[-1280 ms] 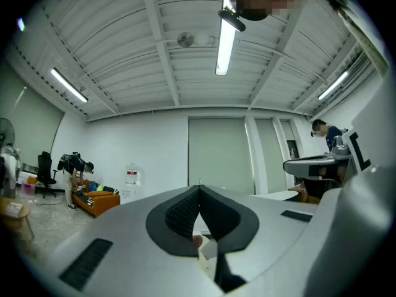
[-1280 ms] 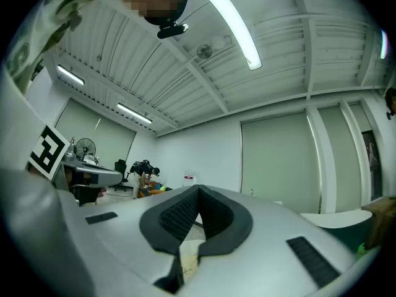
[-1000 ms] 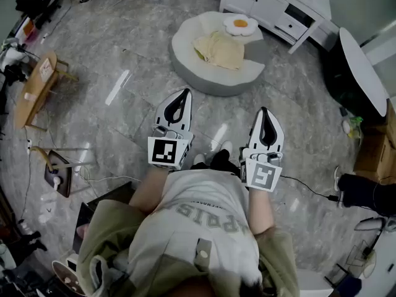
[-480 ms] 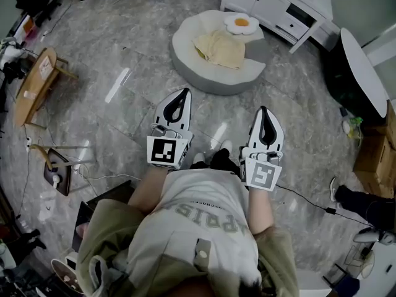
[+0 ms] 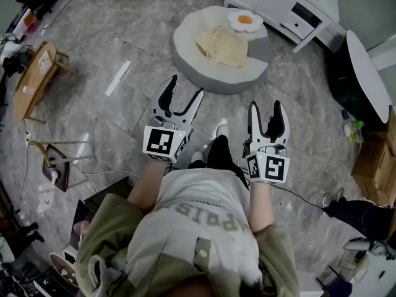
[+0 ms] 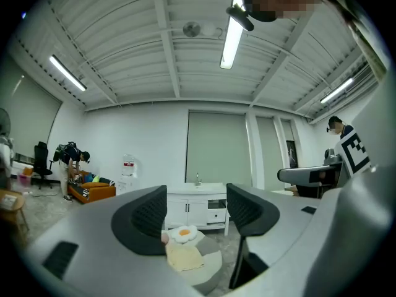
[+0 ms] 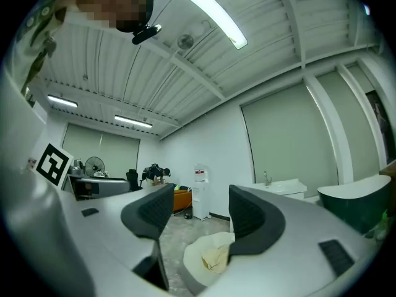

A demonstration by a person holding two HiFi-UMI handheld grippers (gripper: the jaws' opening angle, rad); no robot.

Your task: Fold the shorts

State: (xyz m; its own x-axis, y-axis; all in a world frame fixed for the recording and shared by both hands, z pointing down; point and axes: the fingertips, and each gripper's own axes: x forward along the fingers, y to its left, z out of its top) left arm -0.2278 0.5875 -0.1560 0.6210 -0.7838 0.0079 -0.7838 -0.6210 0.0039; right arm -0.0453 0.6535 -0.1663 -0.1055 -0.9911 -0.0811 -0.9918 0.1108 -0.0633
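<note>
Holding the left gripper (image 5: 185,86) and the right gripper (image 5: 266,105) out in front, side by side and apart from each other, both pointed level above the grey stone floor (image 5: 124,122). Have both just been opening and now stand with jaws spread wide, pads far from meeting. Grip nothing on the left: only open air between its dark ribbed pads (image 6: 148,214), with the shorts (image 6: 184,257) showing low in the gap, far beyond the tips. Grip nothing on the right either: empty space between its pads (image 7: 247,214), with the shorts (image 7: 215,257) peeping out beside the right-hand jaw, likewise far off. Touch no cloth, no furniture and not each other. Facing the shorts (image 5: 221,47), a loose, rumpled, pale-yellow heap on top of a round light-grey cushion seat (image 5: 192,67) ahead of both grippers and well apart from them. Resting at the far edge of that same seat, just beside the shorts, a pillow (image 5: 245,20) shaped like a fried egg. Standing behind the seat, a low white cabinet (image 5: 291,5). Sitting at the near end of each gripper, a marker cube (image 5: 162,144) with black-and-white squares, with a bare forearm (image 5: 148,187) behind it. Off to the left on the floor, a small round wooden table (image 5: 34,82), well apart from seat and grippers
</note>
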